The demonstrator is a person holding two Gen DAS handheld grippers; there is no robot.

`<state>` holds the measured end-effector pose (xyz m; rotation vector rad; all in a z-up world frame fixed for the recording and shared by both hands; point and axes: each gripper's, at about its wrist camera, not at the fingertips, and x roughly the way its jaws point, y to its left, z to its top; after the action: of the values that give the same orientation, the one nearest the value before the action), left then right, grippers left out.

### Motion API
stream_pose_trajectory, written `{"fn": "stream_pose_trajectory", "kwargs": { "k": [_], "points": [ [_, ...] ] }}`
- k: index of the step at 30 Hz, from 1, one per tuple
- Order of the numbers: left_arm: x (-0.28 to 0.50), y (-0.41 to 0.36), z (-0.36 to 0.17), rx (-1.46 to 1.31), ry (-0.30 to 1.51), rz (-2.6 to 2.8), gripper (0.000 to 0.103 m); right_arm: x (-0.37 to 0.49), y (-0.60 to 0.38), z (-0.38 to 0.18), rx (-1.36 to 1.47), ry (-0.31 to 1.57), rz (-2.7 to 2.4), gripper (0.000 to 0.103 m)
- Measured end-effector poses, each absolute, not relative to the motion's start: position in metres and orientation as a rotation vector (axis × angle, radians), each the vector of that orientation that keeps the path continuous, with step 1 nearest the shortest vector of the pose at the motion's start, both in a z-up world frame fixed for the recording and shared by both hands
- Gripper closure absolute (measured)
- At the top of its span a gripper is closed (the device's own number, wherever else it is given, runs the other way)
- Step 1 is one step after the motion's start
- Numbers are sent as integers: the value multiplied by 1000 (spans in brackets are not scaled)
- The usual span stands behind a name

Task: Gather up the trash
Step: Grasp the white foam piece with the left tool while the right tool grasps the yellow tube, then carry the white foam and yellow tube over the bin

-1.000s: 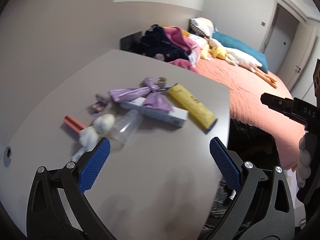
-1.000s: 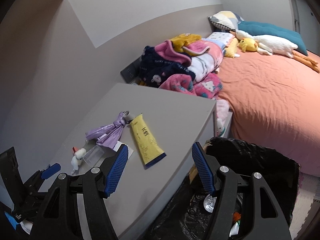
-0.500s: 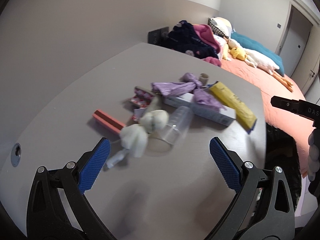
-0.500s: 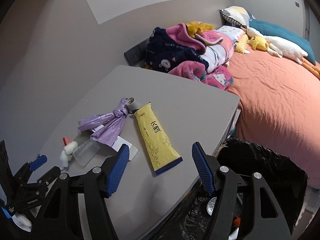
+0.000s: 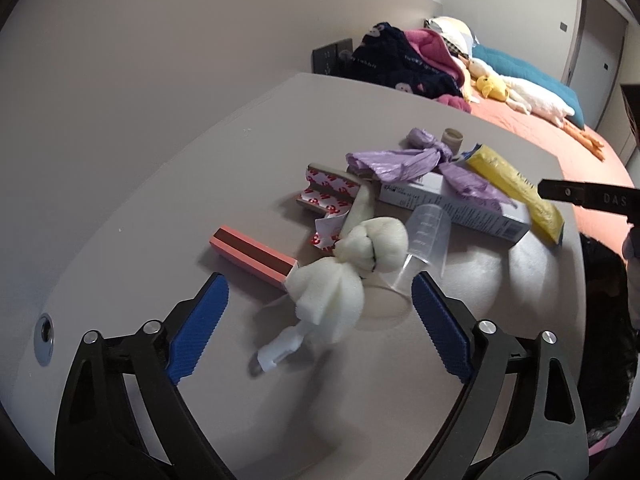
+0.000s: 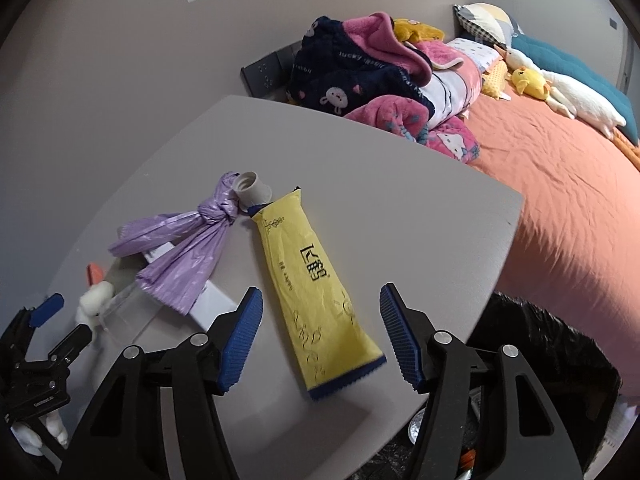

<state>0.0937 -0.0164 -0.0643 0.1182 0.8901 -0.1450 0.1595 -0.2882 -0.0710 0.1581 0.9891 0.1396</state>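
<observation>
Trash lies on a grey table (image 5: pixel 160 208). My left gripper (image 5: pixel 316 324) is open, with a white foam wad (image 5: pixel 344 280) between its fingertips. Near it lie a pink box (image 5: pixel 252 254), a clear measuring cup (image 5: pixel 424 248), red-printed tape backing (image 5: pixel 328 196), a white carton (image 5: pixel 452 208) and a knotted purple bag (image 5: pixel 408 160). My right gripper (image 6: pixel 320 336) is open, its fingertips to either side of the lower end of a yellow tube (image 6: pixel 316 280). The purple bag (image 6: pixel 188 248) lies left of the tube.
A black trash bag (image 6: pixel 540 368) hangs open at the table's right edge and also shows in the left wrist view (image 5: pixel 604 312). Behind the table are a pile of clothes (image 6: pixel 372 76) and an orange bed (image 6: pixel 568 184) with plush toys.
Both grippers have moved forward over the table. The left one has closed in on the foam wad, the right one on the yellow tube. Both stay open.
</observation>
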Motion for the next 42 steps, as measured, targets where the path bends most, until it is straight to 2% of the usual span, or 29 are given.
{"fn": "stream_pose_trajectory", "kwargs": {
  "k": [4, 6, 10, 13, 15, 18, 26, 33, 42],
  "points": [
    [98, -14, -73, 130, 913, -143, 20, 168, -284, -81, 124, 1006, 125, 40],
    [99, -13, -77, 126, 926, -149, 28, 171, -283, -86, 104, 1021, 123, 46],
    [101, -12, -85, 138, 951, -163, 34, 172, -282, -90, 101, 1021, 138, 61],
    [101, -11, -88, 129, 964, -181, 48, 172, -281, -89, 107, 1019, 151, 71],
    [102, -12, -90, 124, 973, -192, 59, 172, -281, -88, 108, 1017, 154, 74],
    [100, -12, -92, 122, 982, -205, 70, 170, -282, -86, 126, 1014, 161, 79],
    [94, -9, -82, 60, 968, -206, 76, 166, -287, -82, 144, 1026, 169, 85],
    [86, -11, -64, 24, 934, -207, 76, 154, -297, -70, 170, 998, 178, 90],
    [76, -28, -34, 14, 878, -239, 76, 133, -312, -44, 235, 947, 215, 90]
  ]
}}
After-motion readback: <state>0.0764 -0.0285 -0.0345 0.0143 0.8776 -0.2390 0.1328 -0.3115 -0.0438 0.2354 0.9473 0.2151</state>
